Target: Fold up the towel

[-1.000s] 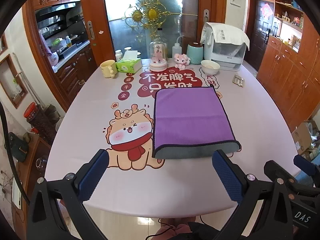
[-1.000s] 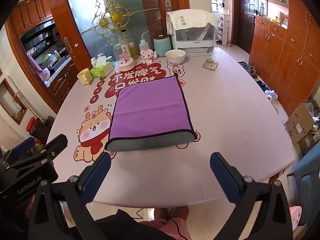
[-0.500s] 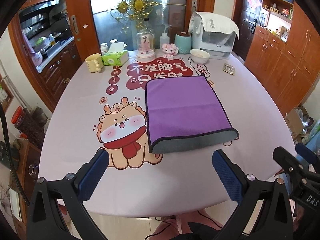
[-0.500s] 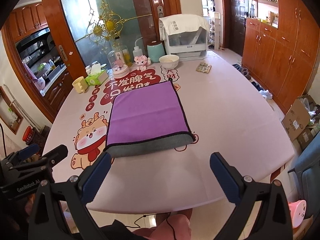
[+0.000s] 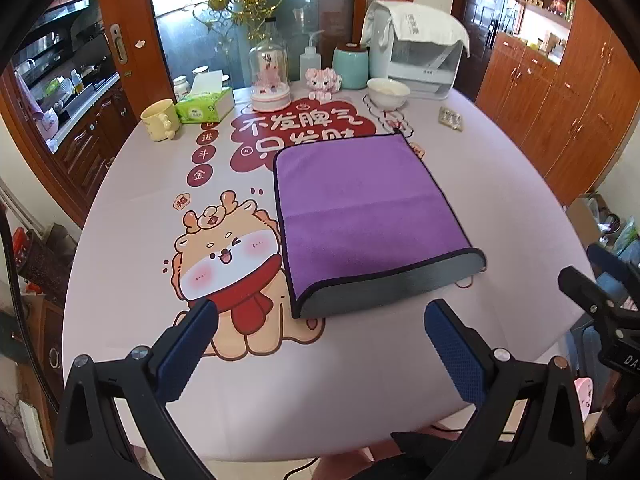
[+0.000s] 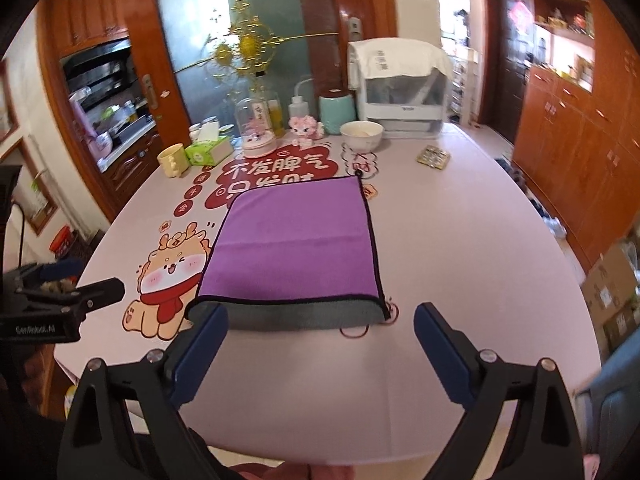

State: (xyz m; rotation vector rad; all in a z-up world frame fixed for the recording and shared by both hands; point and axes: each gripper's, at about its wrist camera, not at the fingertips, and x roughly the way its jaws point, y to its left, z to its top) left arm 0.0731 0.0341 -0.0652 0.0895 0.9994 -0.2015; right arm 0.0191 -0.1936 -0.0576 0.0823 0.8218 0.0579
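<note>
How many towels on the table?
1: the purple towel, already folded once, lies mid-table, with the grey fold at the near edge. Both grippers are open and off it. None seen elsewhere.

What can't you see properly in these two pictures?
- Underside of the folded purple towel with grey lining: both views, hidden by its own top layer.
- Near left corner of the towel: right wrist view, covered by a blue finger.
- Small flat packet: too small to read.
- White covered appliance: draped cloth hides its top.
</note>
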